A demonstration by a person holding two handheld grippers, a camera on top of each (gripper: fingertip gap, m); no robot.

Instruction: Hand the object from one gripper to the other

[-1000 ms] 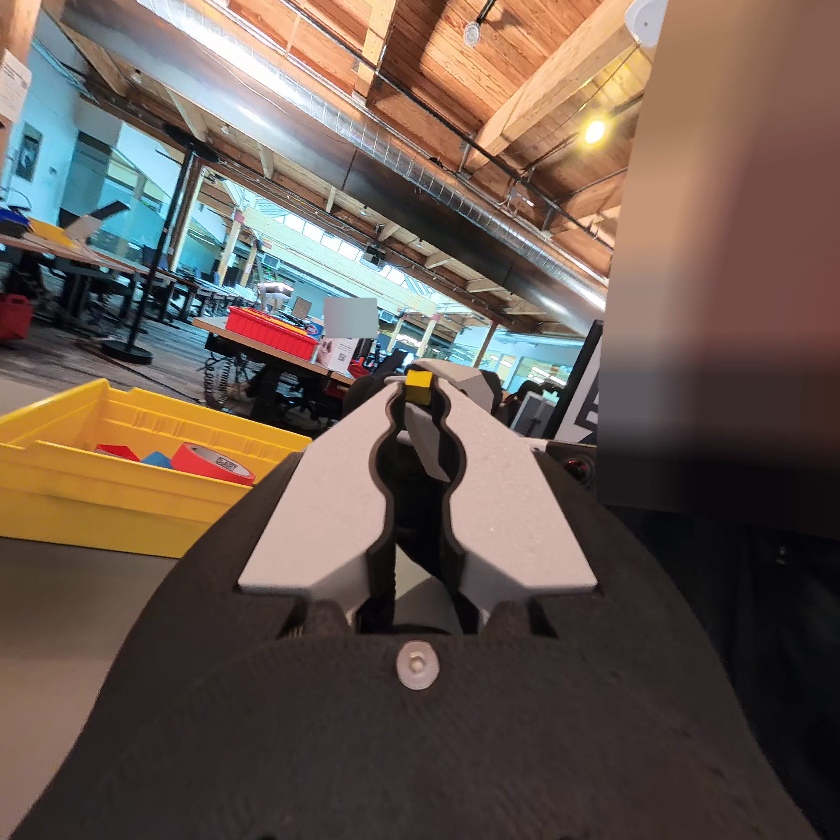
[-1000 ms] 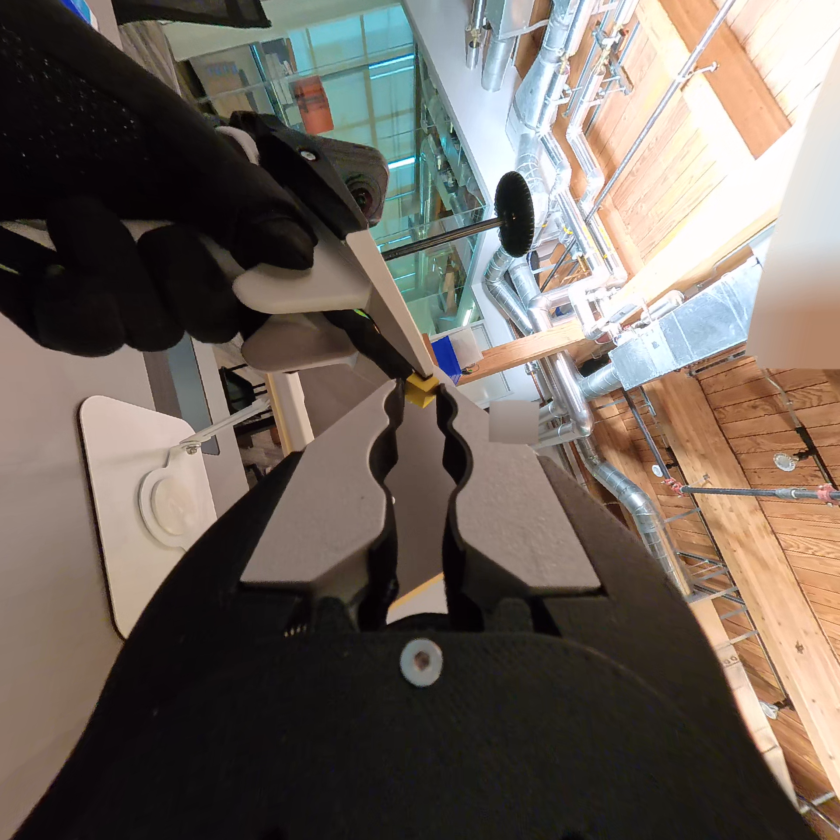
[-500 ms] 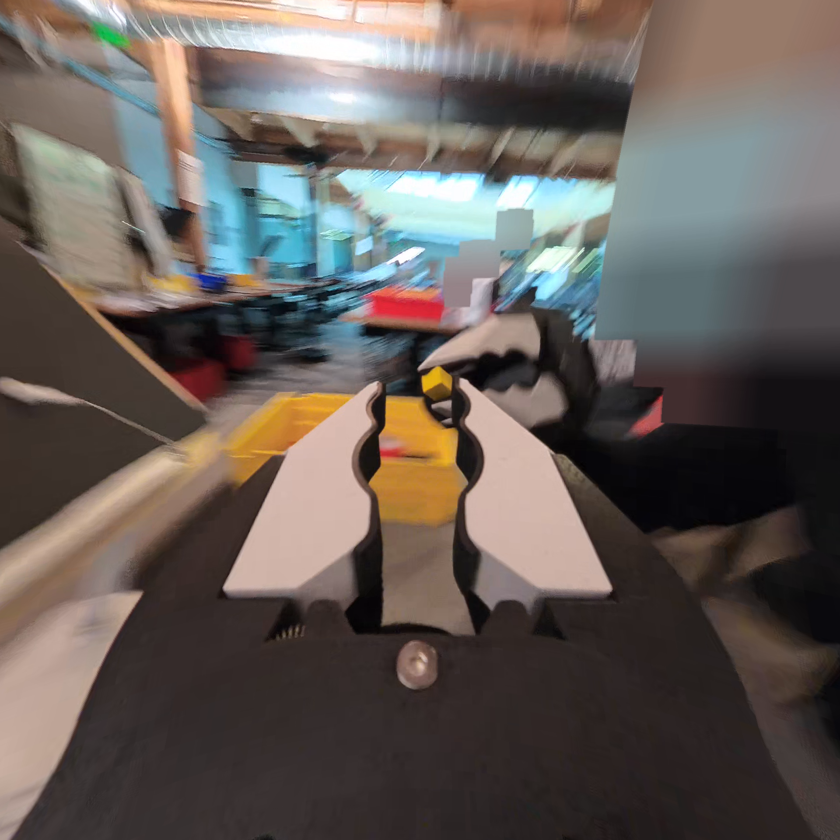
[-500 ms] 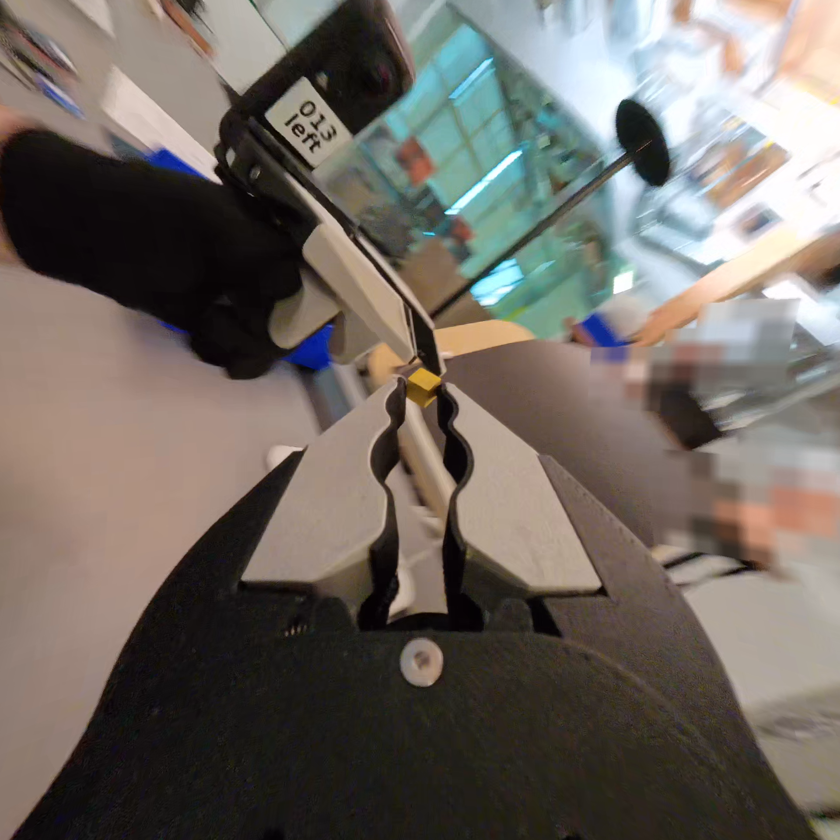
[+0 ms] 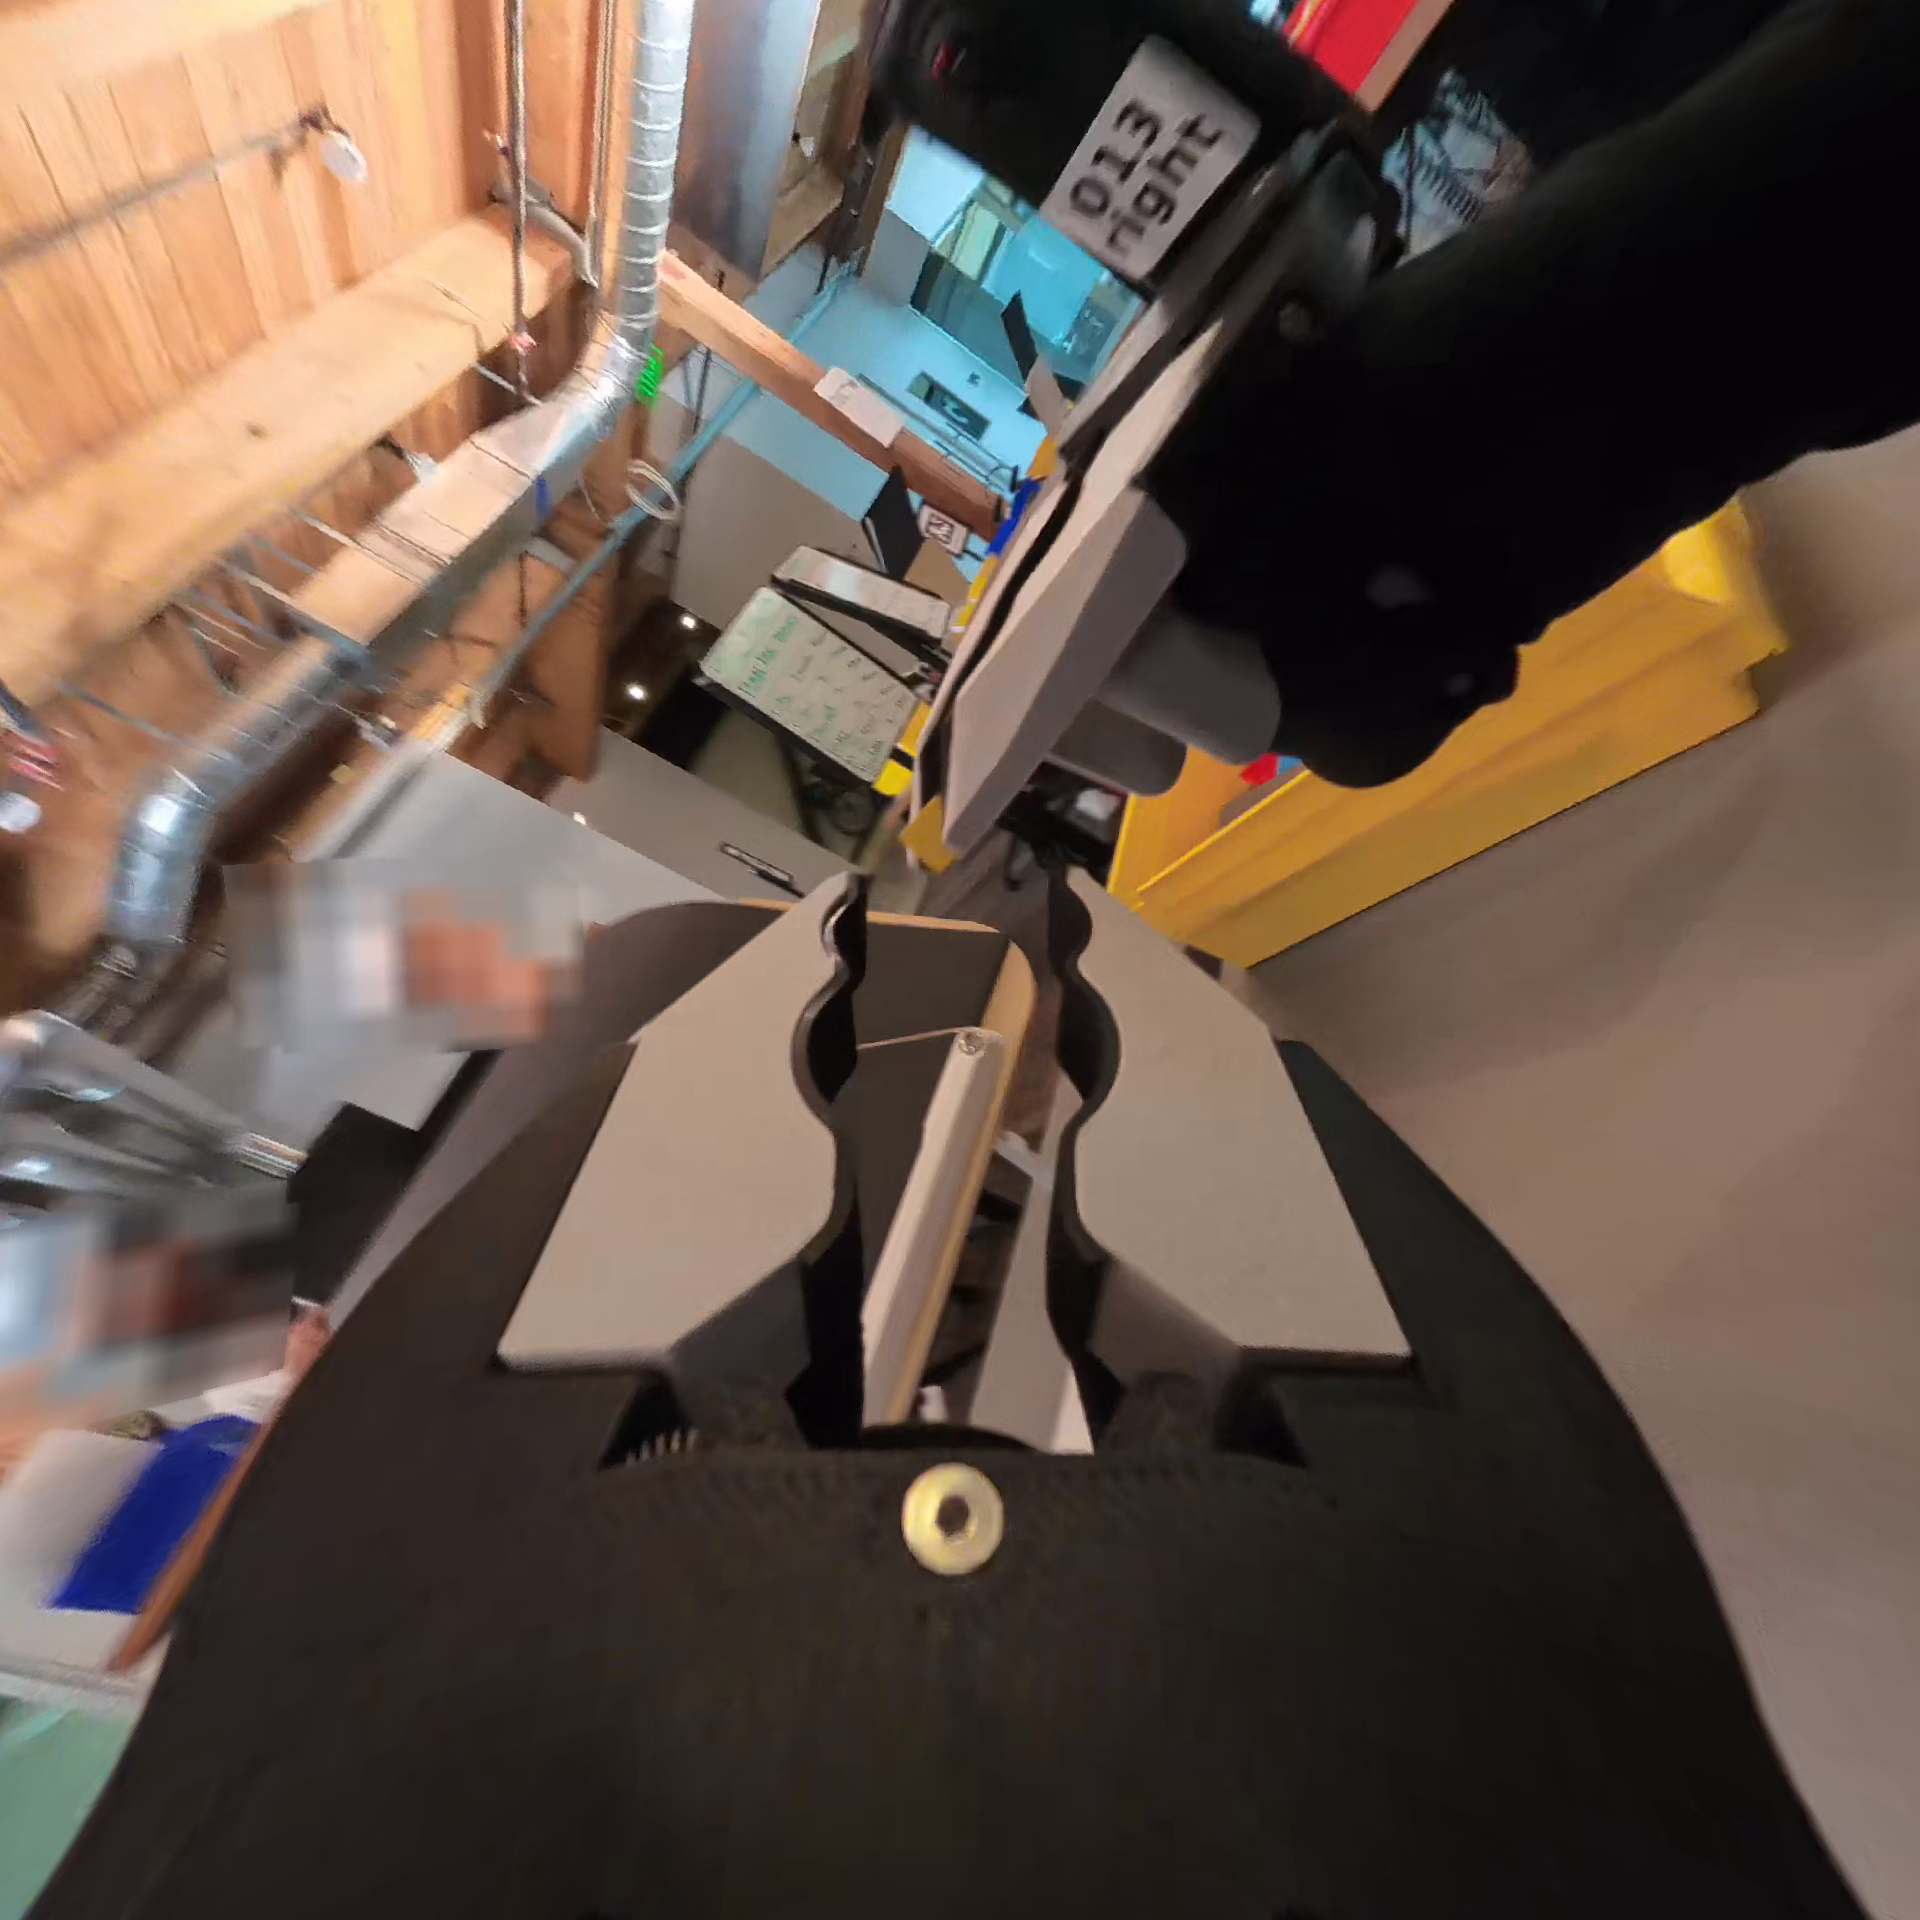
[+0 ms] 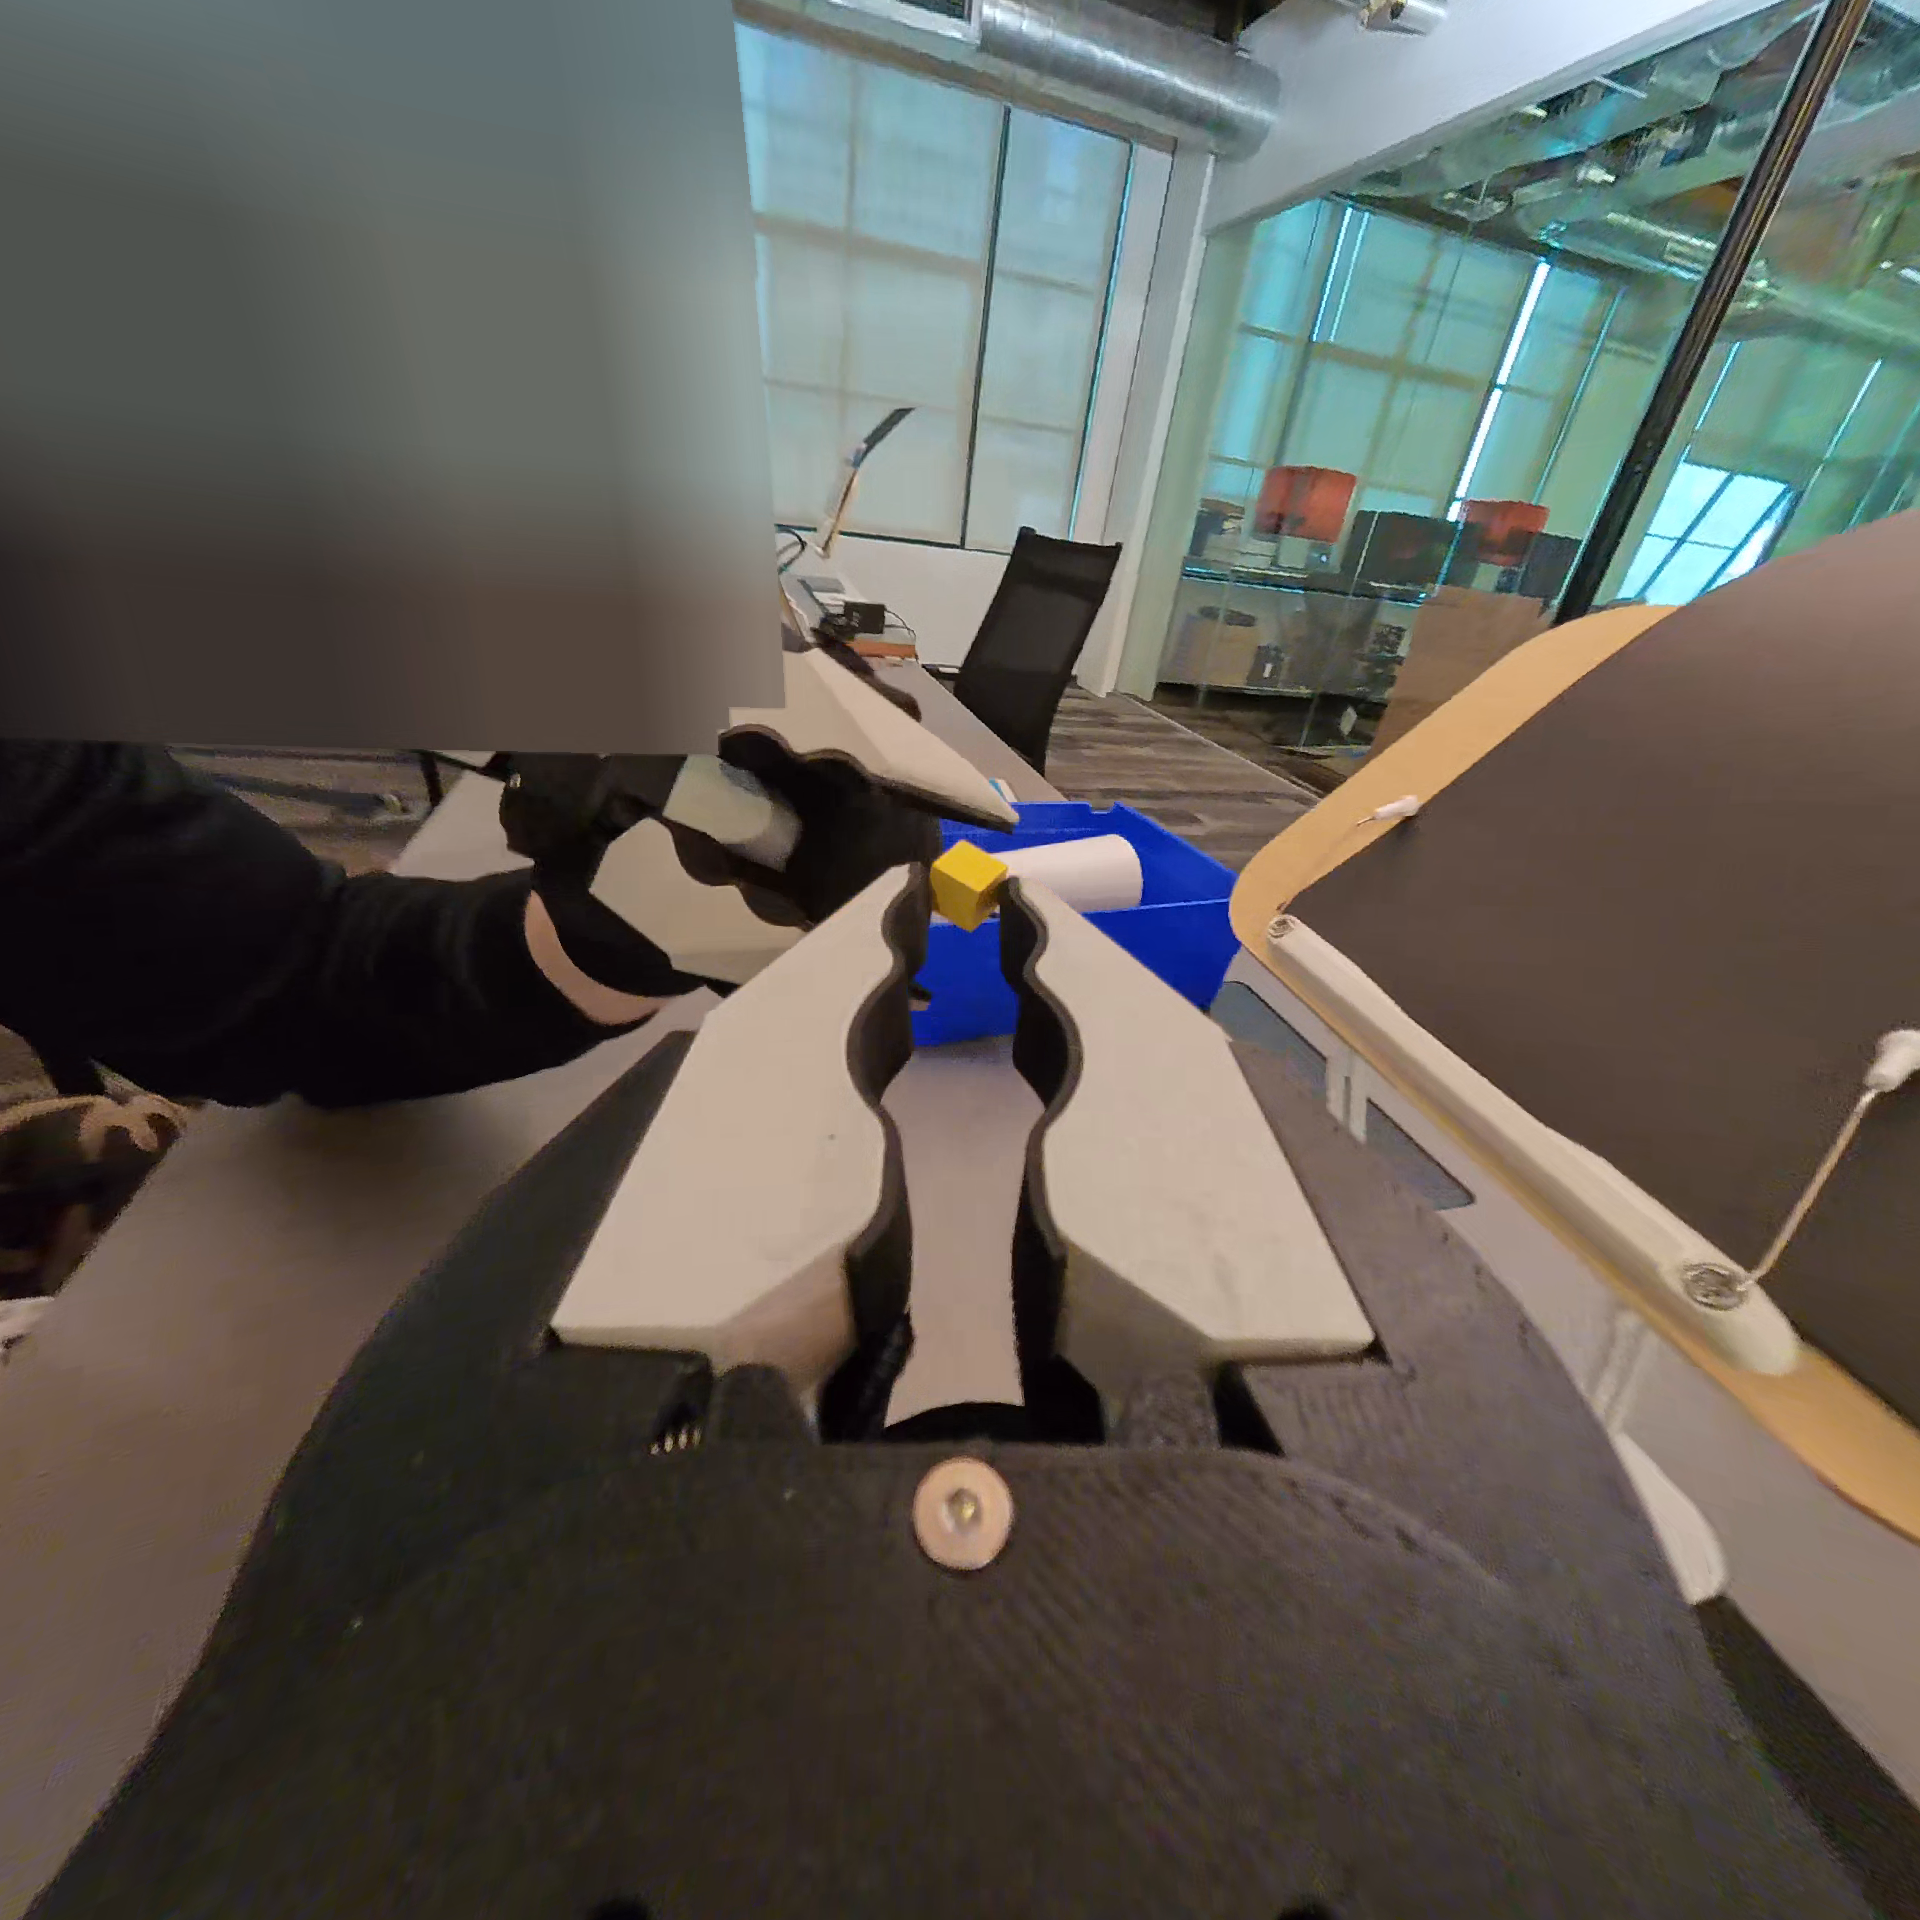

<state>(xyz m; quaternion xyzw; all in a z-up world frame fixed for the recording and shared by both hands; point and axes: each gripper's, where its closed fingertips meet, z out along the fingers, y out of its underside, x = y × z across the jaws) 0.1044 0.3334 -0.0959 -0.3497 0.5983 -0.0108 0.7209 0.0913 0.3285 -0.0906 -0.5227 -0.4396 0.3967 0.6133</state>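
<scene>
Yellow cube (image 6: 967, 884) pinched in right tool (image 6: 966, 902); white label (image 5: 1143, 177) on it.

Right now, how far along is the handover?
Done: the yellow cube sits pinched in the right gripper, and the left gripper is open and empty. In hand: the two are parting, tips close. Left: nothing visible except setting the cube down.

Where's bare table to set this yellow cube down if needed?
Bare grey table lies below the gloved hand and in front of the blue bin; more beside the yellow bin. Crowded on the right by the tilted board.
</scene>
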